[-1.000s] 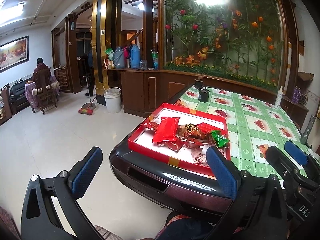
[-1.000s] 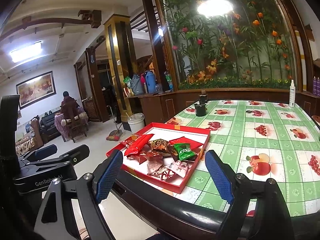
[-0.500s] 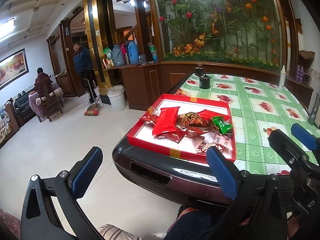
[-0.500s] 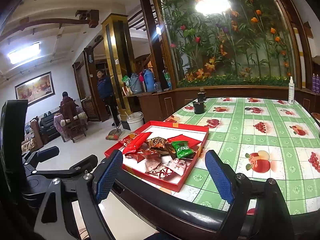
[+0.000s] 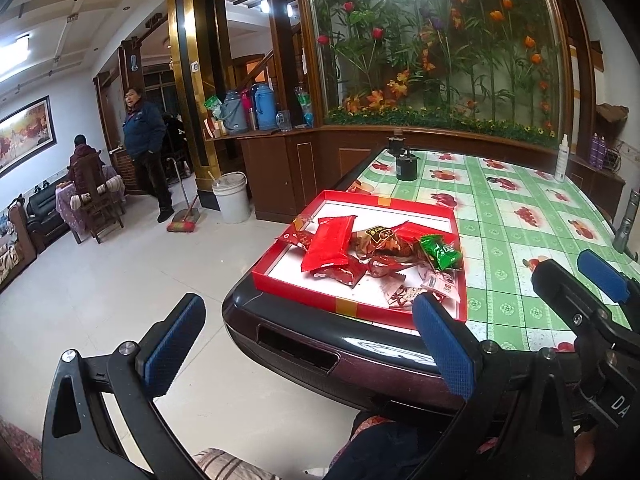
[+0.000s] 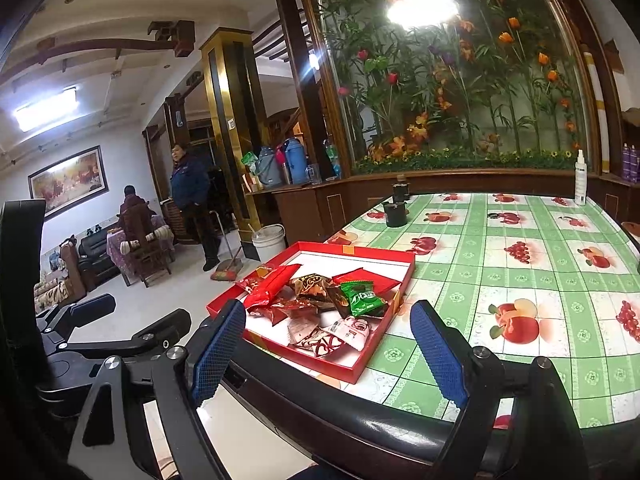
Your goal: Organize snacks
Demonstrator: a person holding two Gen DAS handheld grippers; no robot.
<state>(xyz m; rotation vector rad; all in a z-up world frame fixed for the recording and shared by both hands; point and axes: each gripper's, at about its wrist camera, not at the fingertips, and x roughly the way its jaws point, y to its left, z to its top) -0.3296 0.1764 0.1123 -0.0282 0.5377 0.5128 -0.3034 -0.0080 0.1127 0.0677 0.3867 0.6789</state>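
Note:
A red tray [image 5: 352, 305] [image 6: 320, 359] sits at the near corner of the table with several snack packets piled in it: a long red packet [image 5: 330, 242] [image 6: 272, 286], a brown packet [image 5: 380, 238] [image 6: 314, 286], a green packet [image 5: 440, 252] [image 6: 362, 298] and white packets [image 5: 438, 282] [image 6: 346, 332]. My left gripper [image 5: 308, 344] is open and empty, held short of the table edge. My right gripper [image 6: 328, 354] is open and empty, just before the tray's near rim. Each gripper shows in the other's view.
The table [image 6: 520, 280] has a green fruit-print cloth and a dark rounded rim [image 5: 320, 348]. A black cup [image 5: 406, 166] and a white spray bottle [image 5: 562, 160] stand at the far end. A person [image 5: 146, 148] stands on the tiled floor at left near a bucket [image 5: 232, 198].
Both grippers have stayed open and shifted slightly, tilting down toward the tray. A person has walked into view at the left.

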